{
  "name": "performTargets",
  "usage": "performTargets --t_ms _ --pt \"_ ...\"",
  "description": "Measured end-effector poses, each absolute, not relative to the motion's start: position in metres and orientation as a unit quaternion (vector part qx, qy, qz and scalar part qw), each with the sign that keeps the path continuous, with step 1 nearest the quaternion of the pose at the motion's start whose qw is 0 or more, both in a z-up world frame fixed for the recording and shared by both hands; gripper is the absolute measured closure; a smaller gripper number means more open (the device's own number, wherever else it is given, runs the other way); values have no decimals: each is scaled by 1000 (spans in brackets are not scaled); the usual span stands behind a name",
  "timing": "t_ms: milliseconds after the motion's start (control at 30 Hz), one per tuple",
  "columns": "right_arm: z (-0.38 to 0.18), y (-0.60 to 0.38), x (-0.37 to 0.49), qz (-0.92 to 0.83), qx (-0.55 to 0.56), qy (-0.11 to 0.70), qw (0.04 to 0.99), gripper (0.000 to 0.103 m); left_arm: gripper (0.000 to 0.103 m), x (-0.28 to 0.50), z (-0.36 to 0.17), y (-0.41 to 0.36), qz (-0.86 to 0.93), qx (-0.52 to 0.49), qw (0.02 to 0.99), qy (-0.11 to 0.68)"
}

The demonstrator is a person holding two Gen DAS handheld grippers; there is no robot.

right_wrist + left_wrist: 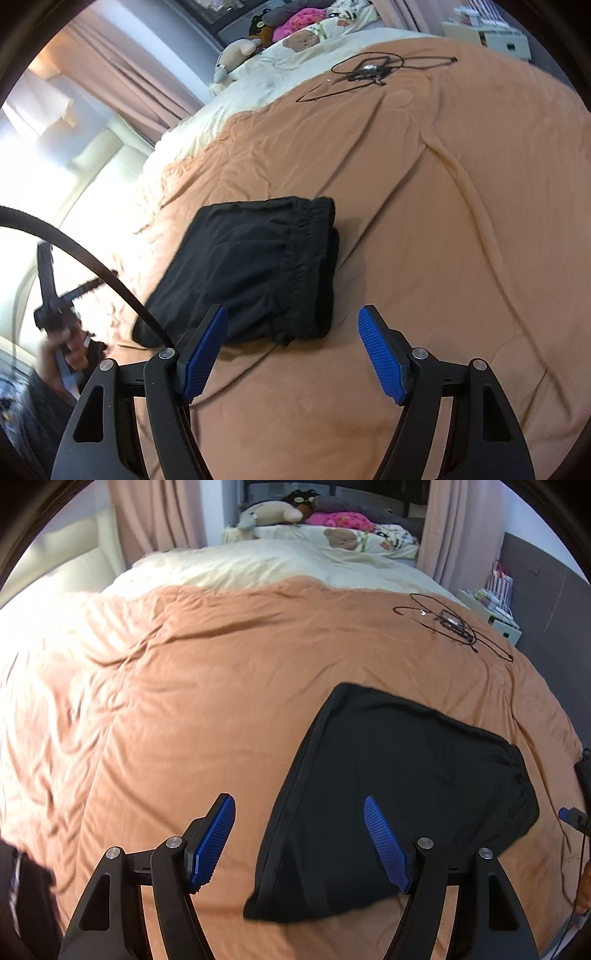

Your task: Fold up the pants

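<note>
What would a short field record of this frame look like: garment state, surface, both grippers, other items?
garment: black pants folded into a compact stack, elastic waistband on top
surface: orange blanket on a bed
left gripper: open, empty, above the pants' near edge
right gripper: open, empty, just short of the pants
other items: tangled black cable, stuffed toys at the far end
</note>
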State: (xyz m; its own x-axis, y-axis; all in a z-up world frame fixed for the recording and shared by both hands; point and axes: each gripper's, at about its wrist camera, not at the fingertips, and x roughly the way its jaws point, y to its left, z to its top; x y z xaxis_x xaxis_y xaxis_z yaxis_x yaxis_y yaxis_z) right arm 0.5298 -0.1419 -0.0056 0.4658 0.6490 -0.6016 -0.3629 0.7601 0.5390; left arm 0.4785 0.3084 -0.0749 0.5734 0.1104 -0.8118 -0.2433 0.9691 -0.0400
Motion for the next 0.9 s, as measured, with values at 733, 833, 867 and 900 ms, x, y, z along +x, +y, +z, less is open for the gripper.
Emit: performTargets --t_ms 733,833,867,900 --pt "-80 -131 568 312 269 474 778 31 29 461 -163 332 81 -126 851 502" --pt "-83 -131 579 311 275 471 779 31 29 471 -175 335 74 -127 850 506" --pt "-83 -130 582 311 276 469 779 31 29 475 -178 335 73 -125 849 509" --pt "-83 -128 586 312 276 467 780 31 29 478 -181 335 71 -126 847 512"
